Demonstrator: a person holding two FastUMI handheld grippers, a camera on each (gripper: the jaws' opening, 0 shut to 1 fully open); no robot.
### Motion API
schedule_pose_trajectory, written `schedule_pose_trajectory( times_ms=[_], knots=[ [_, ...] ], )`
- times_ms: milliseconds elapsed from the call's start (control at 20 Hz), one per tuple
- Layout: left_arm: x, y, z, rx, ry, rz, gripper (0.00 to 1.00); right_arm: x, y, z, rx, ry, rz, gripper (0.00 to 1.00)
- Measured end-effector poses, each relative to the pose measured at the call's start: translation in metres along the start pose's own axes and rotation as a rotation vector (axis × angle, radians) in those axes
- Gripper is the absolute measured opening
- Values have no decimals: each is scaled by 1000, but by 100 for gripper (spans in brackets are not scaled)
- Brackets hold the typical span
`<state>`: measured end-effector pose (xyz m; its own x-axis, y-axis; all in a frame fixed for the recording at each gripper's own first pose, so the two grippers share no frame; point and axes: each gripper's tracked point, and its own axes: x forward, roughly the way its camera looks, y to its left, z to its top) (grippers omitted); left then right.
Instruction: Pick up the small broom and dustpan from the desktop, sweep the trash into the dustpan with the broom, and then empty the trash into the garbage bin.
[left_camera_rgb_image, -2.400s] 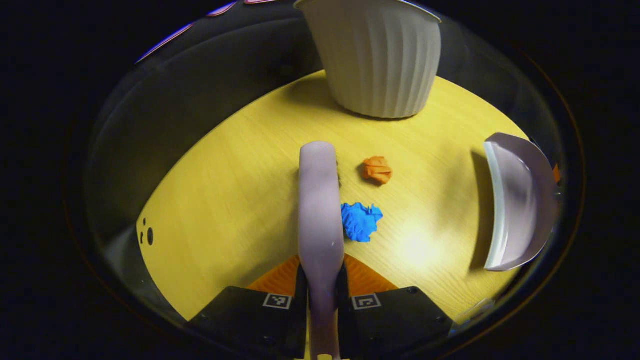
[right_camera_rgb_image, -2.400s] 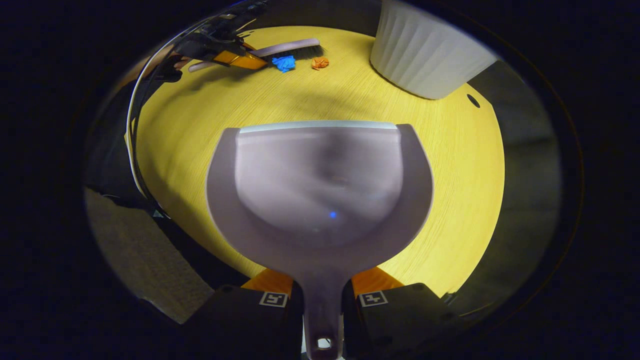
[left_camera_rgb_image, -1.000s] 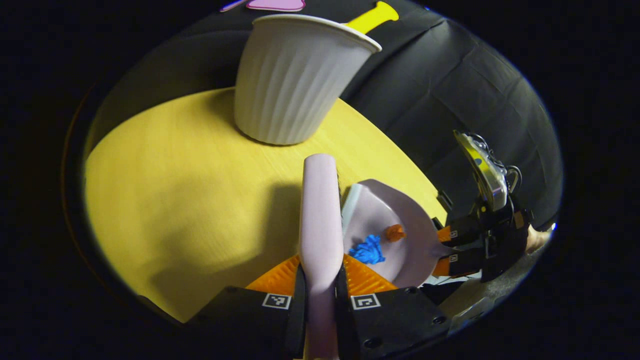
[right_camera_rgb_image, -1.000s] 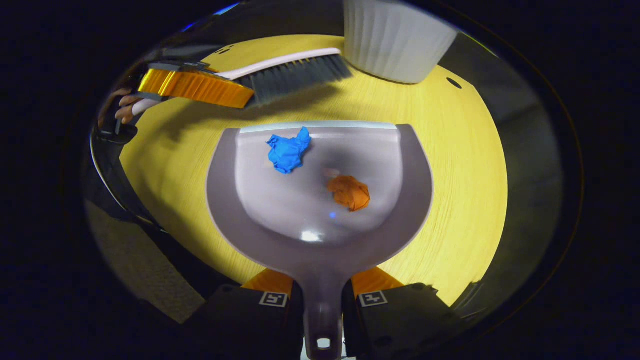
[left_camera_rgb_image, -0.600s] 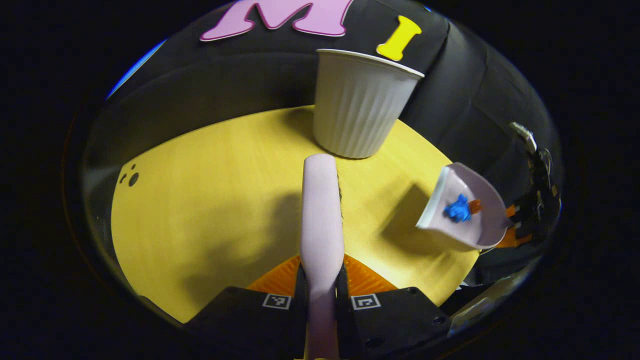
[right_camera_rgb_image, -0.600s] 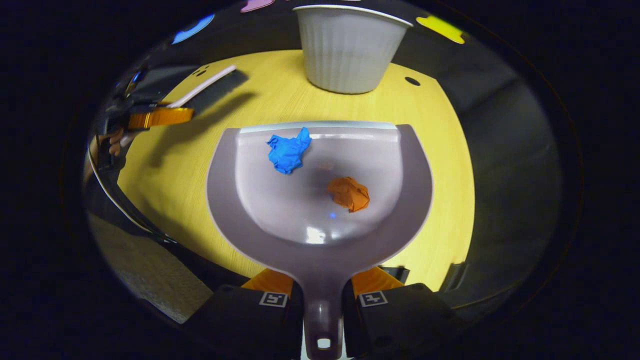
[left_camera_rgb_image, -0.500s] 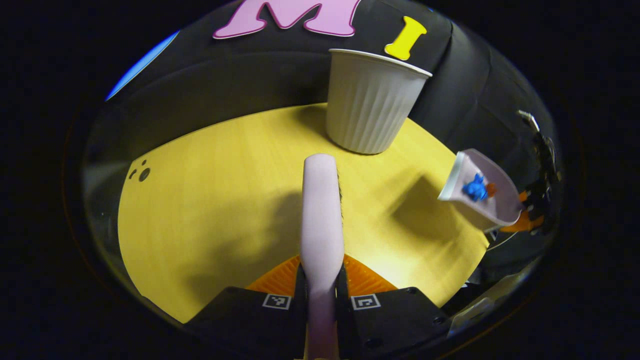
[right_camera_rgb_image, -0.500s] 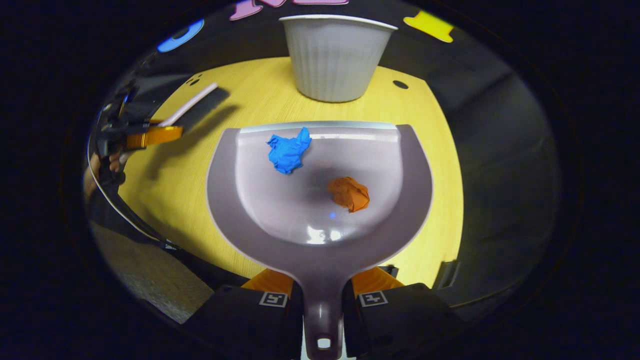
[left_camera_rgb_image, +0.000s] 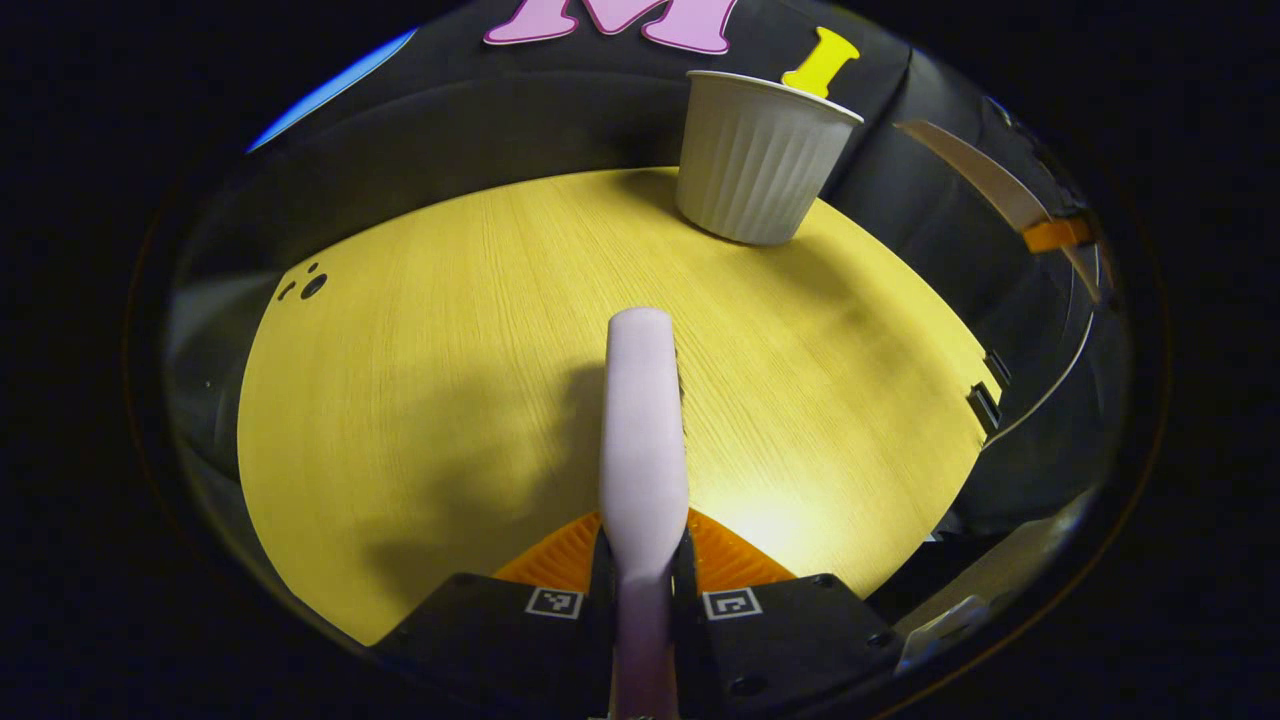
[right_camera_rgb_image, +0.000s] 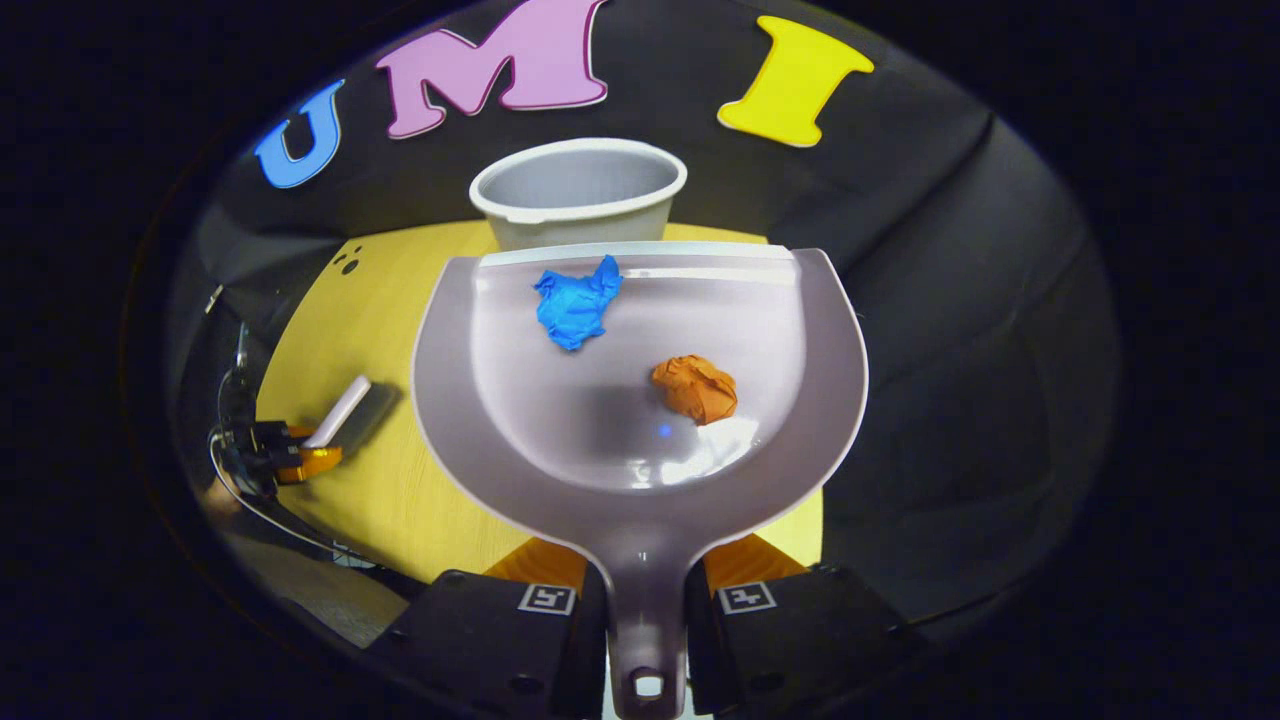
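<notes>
Right tool (right_camera_rgb_image: 645, 600) clamps the dustpan (right_camera_rgb_image: 640, 480), whose lip hides the bin's (right_camera_rgb_image: 578, 190) lower wall.

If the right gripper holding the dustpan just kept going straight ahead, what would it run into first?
Most likely the white garbage bin: the dustpan front edge points at its open mouth. The right gripper seems raised above the rim, though depth is unclear, so it might pass over toward the black wall.

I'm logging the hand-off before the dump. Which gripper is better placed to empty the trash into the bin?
Right. The right gripper holds the dustpan, with both paper wads, raised facing the bin. The left gripper holds the broom low over the table.
</notes>
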<state>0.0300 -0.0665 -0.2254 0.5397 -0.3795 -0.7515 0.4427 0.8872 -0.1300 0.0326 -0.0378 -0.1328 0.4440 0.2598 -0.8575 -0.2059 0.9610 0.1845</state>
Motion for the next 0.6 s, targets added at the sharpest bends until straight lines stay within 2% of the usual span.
schedule_pose_trajectory(
  times_ms=[150, 600],
  knots=[
    [-2, 2, -9, -2, -3, -12, 29, -2, -12, 38, -18, -13, -33, 37],
    [-11, 29, -29, -42, -17, -17, 29, 7, -41, 130, -194, 18, -221, 36]
  ],
)
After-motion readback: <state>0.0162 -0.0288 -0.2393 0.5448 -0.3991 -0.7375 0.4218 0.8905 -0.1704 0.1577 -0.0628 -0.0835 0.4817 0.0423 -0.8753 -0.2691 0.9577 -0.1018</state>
